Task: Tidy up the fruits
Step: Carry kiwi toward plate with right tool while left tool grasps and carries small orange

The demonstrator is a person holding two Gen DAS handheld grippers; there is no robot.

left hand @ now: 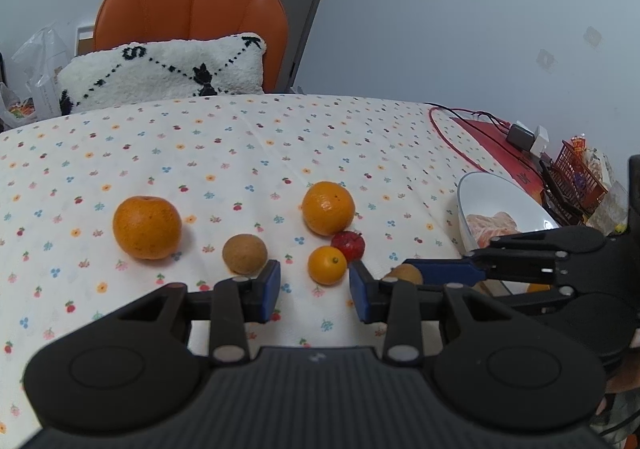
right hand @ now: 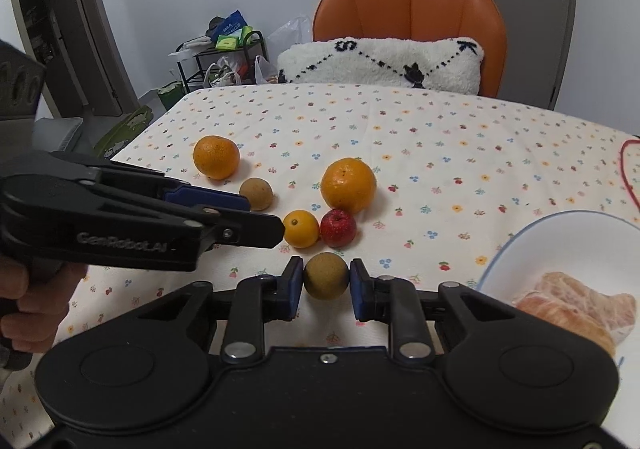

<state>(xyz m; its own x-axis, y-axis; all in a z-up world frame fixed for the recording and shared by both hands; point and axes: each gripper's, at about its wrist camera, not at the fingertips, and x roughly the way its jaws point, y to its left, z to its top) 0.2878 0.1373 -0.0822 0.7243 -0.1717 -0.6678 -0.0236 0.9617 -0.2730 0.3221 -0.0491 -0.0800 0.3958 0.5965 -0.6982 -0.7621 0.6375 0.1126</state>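
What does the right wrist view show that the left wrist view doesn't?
Only the right wrist view: the right gripper shut on a brown round fruit, the hand holding the left gripper, and a cluttered shelf. Only the left wrist view: the left gripper's jaws apart with nothing between them, and a red basket beyond the bowl. Both: two oranges, a small orange citrus, a red fruit, another brown fruit, the white bowl, the orange chair.
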